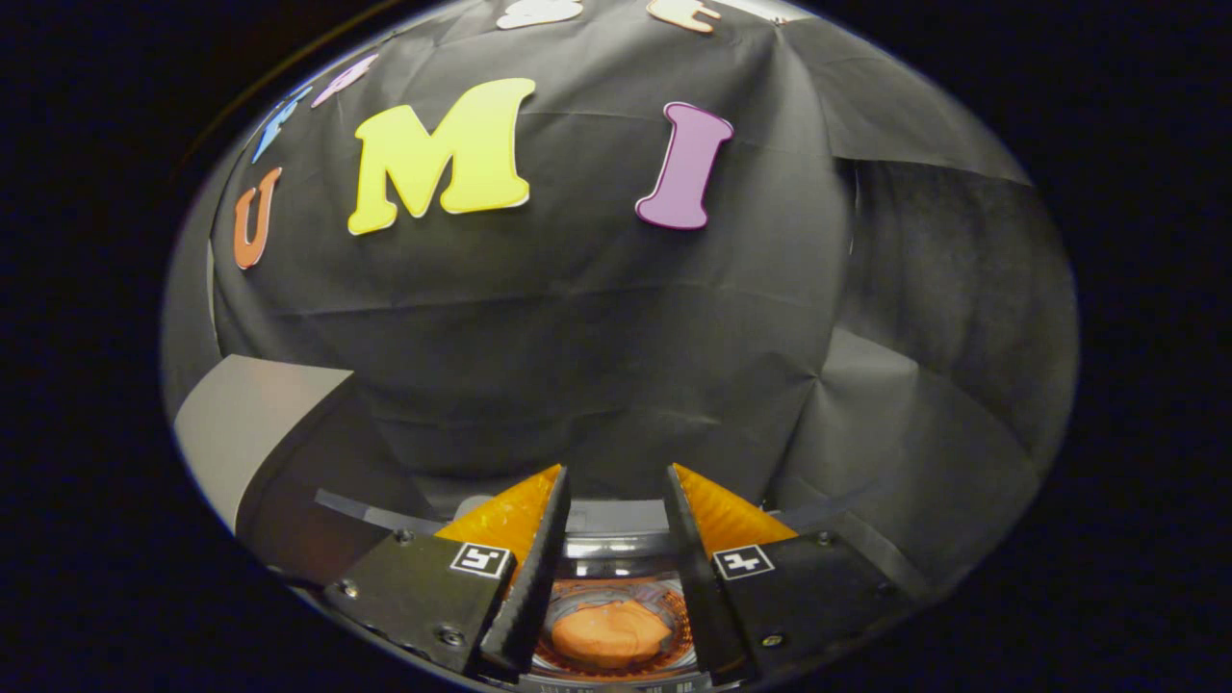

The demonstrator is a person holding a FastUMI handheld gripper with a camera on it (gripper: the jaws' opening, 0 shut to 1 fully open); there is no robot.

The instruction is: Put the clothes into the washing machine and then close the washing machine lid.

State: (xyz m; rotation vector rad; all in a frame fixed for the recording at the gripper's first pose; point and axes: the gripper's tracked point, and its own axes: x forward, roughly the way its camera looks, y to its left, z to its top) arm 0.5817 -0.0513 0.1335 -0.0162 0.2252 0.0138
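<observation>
My gripper is held above the washing machine, open, with nothing between its fingers. Below the gap between the fingers I look down into the machine's round drum. An orange piece of clothing lies bunched at the bottom of the drum. The fingers are well above it and do not touch it. The machine's pale lid stands raised to the left of the fingers, tilted back and seen from its edge.
The black cloth wall of the booth hangs just behind the machine and fills the space ahead of the fingers. A creased fold of the cloth drapes down to the right.
</observation>
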